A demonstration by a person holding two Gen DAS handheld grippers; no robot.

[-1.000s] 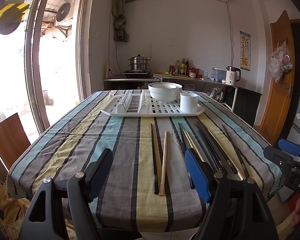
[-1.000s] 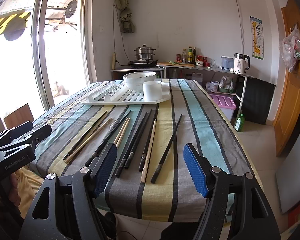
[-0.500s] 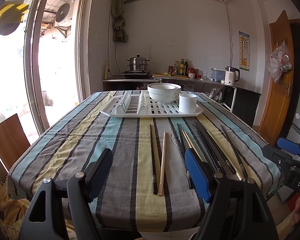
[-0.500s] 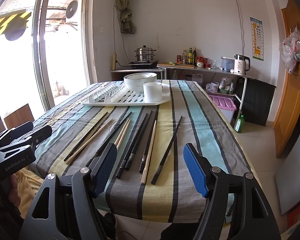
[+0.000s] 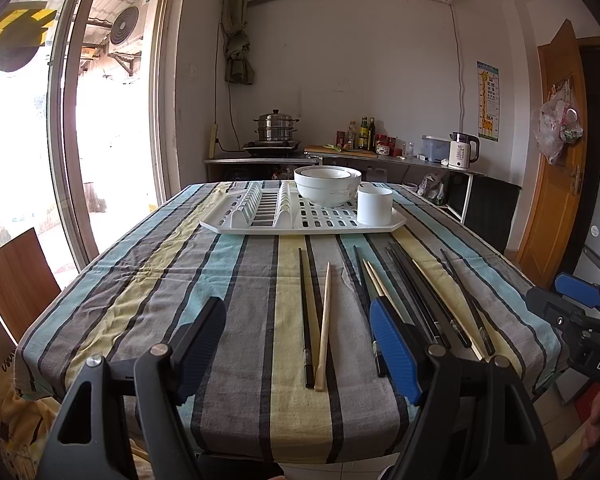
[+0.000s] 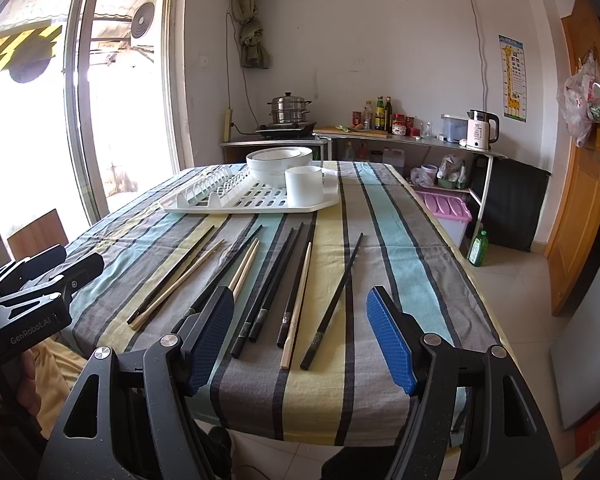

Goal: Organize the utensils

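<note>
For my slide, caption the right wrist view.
Open right hand-held gripper hovers over loose chopsticks on a striped tablecloth, white dish rack beyond.

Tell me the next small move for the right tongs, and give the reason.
Probably lower the right tongs onto the lone black chopstick. Both tongs are open and empty, every chopstick lies loose on the tablecloth, and that one sits apart, nearest the gap between the fingers.
</note>
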